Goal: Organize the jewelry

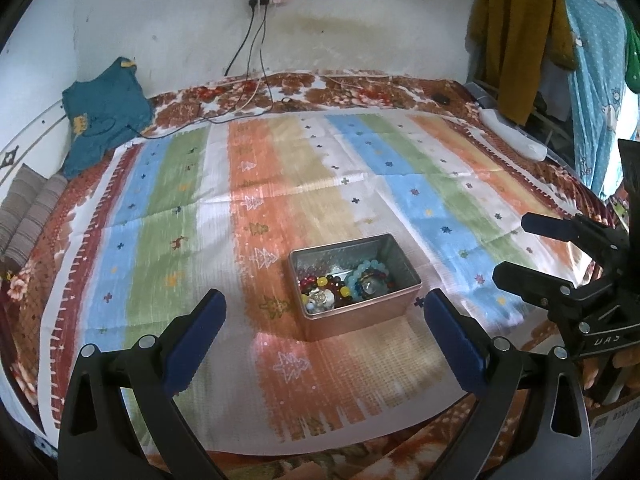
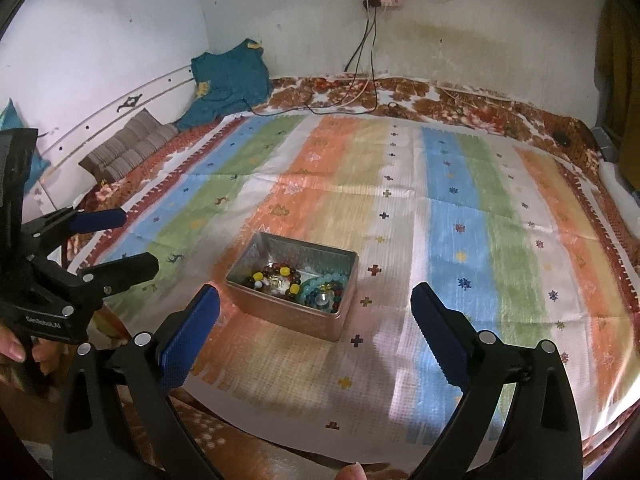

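- Rectangular metal tin [image 1: 354, 286] sits open-topped on the striped, multicoloured woven cloth [image 1: 280, 184] spread over the bed; it rests on an orange stripe, near the front edge of the cloth.
- Contents: a dark red, yellow and white beaded bracelet [image 1: 324, 290] in the tin's left part, and a pale blue beaded bracelet [image 1: 370, 278] touching it on the right. Individual pieces are hard to separate, possibly more than two.
- Left gripper [image 1: 324, 316]: jaws spread wide, nothing between them, held just in front of the tin, not touching it.
- Right gripper [image 2: 316, 312]: jaws likewise wide apart and holding nothing, near the tin's front-right corner, apart from it.
- Teal knitted garment [image 2: 228, 80] lies at the far left of the bed by the wall.
- Black cables [image 2: 366, 52] hang from a wall socket down to the bed.
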`<act>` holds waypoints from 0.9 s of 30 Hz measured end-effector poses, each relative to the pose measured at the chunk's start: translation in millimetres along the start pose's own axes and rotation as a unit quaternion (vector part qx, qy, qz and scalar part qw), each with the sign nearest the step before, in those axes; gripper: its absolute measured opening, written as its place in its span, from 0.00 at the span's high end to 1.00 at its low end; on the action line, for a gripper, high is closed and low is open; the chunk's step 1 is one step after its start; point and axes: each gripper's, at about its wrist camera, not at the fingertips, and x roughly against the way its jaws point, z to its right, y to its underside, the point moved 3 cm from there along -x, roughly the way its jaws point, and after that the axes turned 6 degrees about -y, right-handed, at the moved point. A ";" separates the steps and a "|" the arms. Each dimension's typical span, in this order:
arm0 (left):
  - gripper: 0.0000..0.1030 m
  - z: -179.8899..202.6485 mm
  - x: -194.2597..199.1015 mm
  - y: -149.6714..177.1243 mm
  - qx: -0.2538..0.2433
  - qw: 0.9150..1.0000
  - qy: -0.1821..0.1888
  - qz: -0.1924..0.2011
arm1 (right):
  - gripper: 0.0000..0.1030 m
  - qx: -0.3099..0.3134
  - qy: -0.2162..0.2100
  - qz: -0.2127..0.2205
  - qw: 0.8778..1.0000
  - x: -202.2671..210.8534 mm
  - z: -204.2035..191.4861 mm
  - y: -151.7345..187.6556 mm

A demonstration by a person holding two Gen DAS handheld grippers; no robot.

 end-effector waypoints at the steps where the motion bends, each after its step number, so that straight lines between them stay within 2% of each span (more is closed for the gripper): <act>1: 0.06 0.3 1.0 0.3 0.001 1.000 -0.001 0.002 | 0.06 -0.001 0.001 0.003 1.000 1.1 0.1 0.0; 27: 0.06 3.7 10.7 -1.2 -0.007 1.000 -0.005 0.027 | 0.06 0.004 0.004 0.021 1.000 11.0 -5.0 1.6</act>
